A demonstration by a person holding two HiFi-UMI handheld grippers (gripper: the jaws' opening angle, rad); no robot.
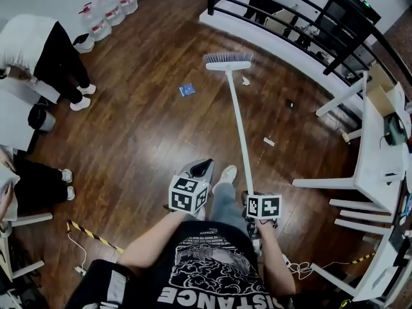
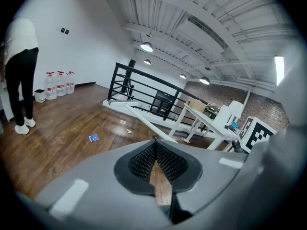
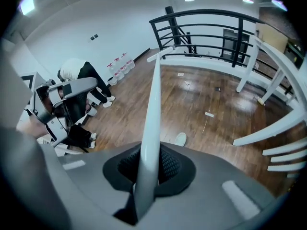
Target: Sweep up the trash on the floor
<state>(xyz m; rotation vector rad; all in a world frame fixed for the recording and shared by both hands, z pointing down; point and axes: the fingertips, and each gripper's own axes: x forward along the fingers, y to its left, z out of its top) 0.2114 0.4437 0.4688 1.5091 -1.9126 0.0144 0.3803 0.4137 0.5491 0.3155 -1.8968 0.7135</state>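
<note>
A white-handled broom reaches forward over the wooden floor, its bristle head far out near a white scrap. My right gripper is shut on the handle's near end; in the right gripper view the handle passes between the pads. A blue piece of trash lies left of the broom head, also visible in the left gripper view. Another white scrap lies right of the handle. My left gripper hangs shut beside the handle, with its pads meeting at the tips and nothing seen between them.
A black railing on a white ledge borders the far side. White tables stand at the right. Two people and water bottles are at the left. Striped tape and a cable lie near my feet.
</note>
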